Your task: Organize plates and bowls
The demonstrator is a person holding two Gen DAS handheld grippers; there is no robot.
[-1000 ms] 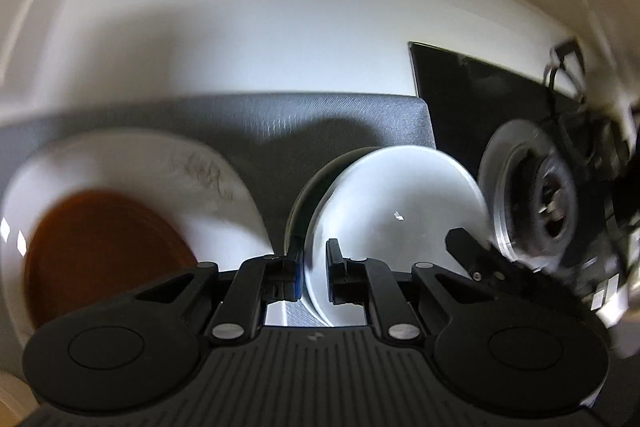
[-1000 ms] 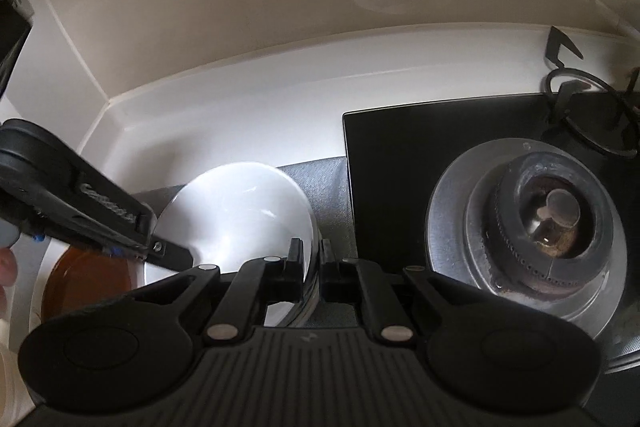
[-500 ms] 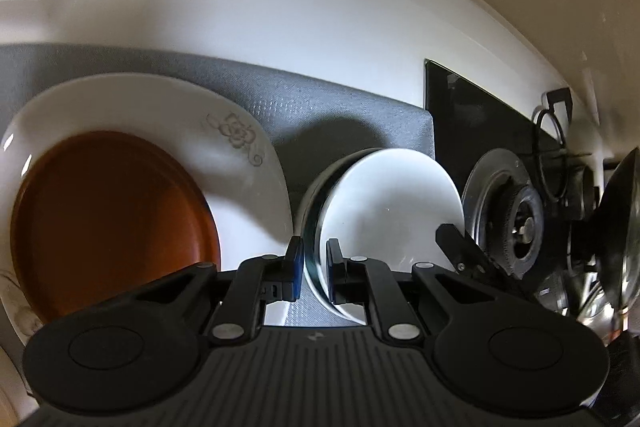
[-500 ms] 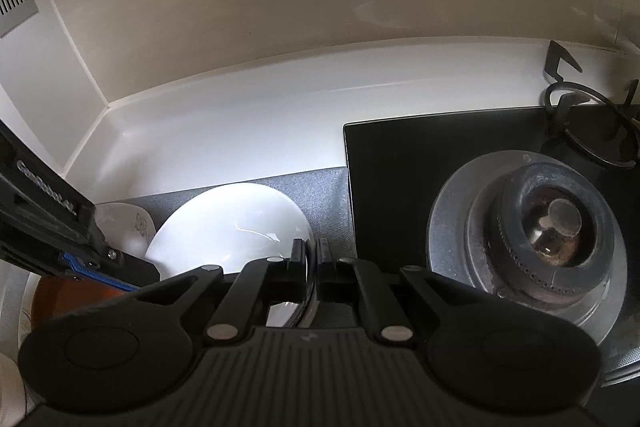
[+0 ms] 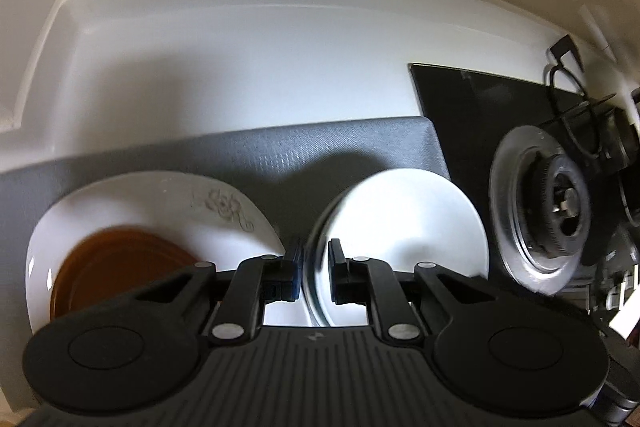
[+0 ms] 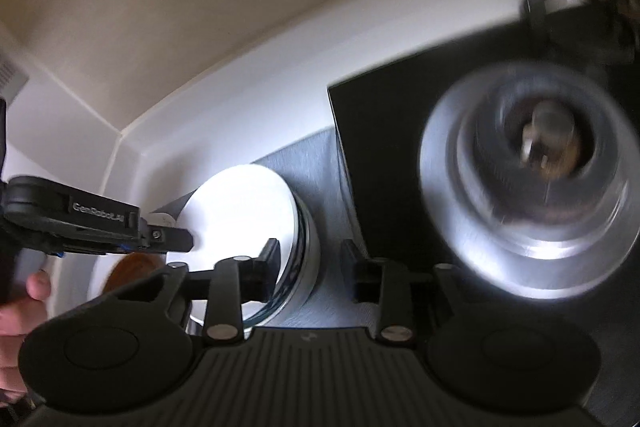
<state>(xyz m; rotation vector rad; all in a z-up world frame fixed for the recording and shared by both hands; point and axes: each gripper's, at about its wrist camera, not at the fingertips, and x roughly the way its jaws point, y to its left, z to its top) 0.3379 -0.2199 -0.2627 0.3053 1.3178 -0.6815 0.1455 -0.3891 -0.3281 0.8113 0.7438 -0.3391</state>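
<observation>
— Between the left gripper [image 5: 314, 277] jaws? Smooth round white plate's [image 5: 404, 223] rim, narrowly pinched, over grey textured mat [image 5: 280, 155].

— And the right gripper [image 6: 310, 269]? Just sprung apart, jaws now clear of that rim; previously clamped shut.

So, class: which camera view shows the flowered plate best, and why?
The left wrist view: the flowered plate fills its lower left, pattern showing, a brown dish on it. The right wrist view shows only slivers of it behind the left claw.
</observation>
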